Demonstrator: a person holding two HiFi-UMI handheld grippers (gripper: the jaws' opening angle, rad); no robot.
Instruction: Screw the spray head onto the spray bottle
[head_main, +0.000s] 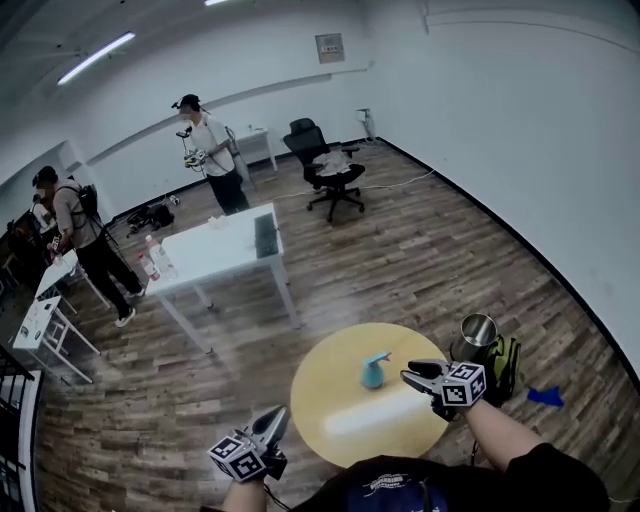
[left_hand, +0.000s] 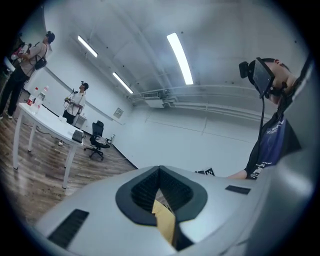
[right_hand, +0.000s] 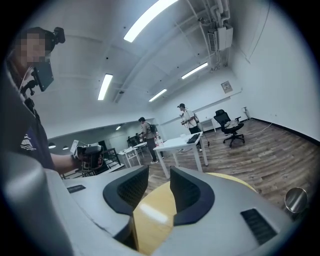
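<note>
A small teal spray bottle (head_main: 373, 372) stands upright on the round yellow table (head_main: 340, 420), with its spray head on top. My right gripper (head_main: 414, 376) hovers just right of the bottle, apart from it. It is open and only the tabletop shows between its pads (right_hand: 159, 176). My left gripper (head_main: 277, 415) is held off the table's left edge, shut with nothing in it, its pads meeting at the tip (left_hand: 159, 173). Neither gripper view shows the bottle.
A metal cup (head_main: 478, 331) stands on the floor right of the table, also seen in the right gripper view (right_hand: 296, 199). A blue cloth (head_main: 545, 397) lies further right. A white table (head_main: 215, 250), an office chair (head_main: 330, 165) and two people stand farther back.
</note>
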